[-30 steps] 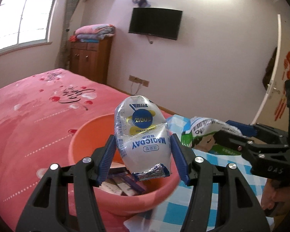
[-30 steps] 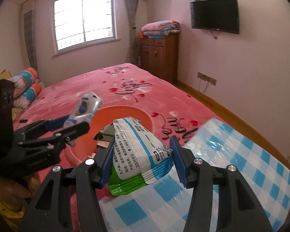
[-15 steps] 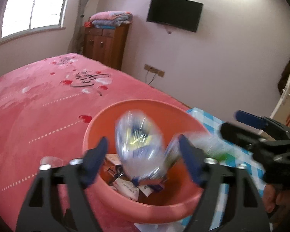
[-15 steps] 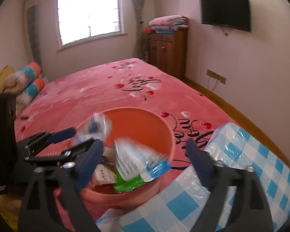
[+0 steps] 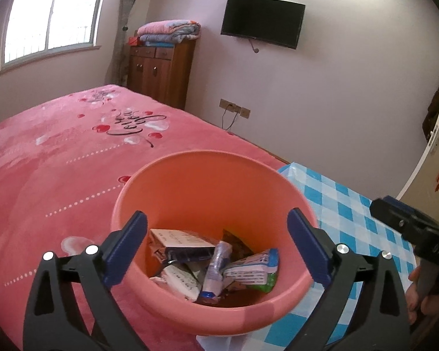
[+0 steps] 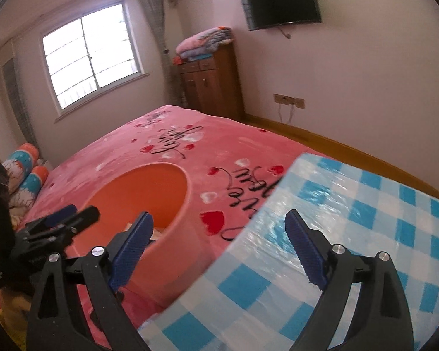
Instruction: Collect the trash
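An orange plastic basin (image 5: 190,175) stands on the pink bedspread and holds several wrappers, among them a silver-white pouch (image 5: 216,266) and a white, blue and green packet (image 5: 251,270). My left gripper (image 5: 216,244) hovers just above the basin's near rim, its jaws opening wide with nothing between them. In the right wrist view the basin (image 6: 172,228) sits to the left, and my right gripper (image 6: 219,244) spans the basin's right wall and the checked cloth, its jaws still opening and empty. The left gripper (image 6: 61,222) shows at the left edge there.
A blue-and-white checked plastic cloth (image 6: 336,204) covers the bed's near right corner beside the basin. The pink bedspread (image 5: 58,152) stretches off to the left. A wooden cabinet (image 5: 161,70) with folded blankets and a wall TV (image 5: 262,22) stand at the far wall. A hand (image 5: 427,298) holds the right gripper.
Both grippers let go: the silver-white pouch and the green-blue packet dropped into the basin. Both pairs of jaws opened wide, and the right gripper swung right over the checked cloth.
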Available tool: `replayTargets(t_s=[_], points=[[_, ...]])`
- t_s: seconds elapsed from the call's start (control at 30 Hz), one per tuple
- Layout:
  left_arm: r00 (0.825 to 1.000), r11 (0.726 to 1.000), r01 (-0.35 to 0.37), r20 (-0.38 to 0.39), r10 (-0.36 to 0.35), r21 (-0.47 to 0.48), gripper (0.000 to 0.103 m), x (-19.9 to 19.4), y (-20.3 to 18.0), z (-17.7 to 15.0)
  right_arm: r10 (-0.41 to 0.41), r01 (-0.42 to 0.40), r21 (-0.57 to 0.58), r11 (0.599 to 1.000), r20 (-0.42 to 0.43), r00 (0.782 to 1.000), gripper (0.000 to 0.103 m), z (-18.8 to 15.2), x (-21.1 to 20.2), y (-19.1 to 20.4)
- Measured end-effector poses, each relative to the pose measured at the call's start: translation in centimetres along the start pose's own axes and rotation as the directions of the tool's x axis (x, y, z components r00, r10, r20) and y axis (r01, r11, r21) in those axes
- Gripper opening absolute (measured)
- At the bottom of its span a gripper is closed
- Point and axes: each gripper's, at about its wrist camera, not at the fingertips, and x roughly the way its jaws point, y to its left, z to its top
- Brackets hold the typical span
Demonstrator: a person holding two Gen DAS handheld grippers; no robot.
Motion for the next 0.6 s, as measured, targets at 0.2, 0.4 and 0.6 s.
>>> replayTargets(t_s=[0.2,0.4,0.6], points=[[1.000,0.998,-0.004,0.020,0.003,0.062,0.098,-0.6,-2.9,0.0,-0.062,0.062,0.030,0.998,0.013,0.998,0.090,-1.4,-1.9,-2.1],[1.000,0.993,0.011,0.028,-0.014,0.120,0.099,-1.1,-5.9,-0.4,-0.108,0.106,0.047,0.993,0.035,0.994,0.090,-2.3,-4.2,-3.6],[0.998,0.985,0.040,0.032,-0.046,0.170,0.099,-1.5,-8.9,-1.0,-0.156,0.151,0.070,0.986,0.057,0.986,0.090,-3.2,-6.4,-5.4]])
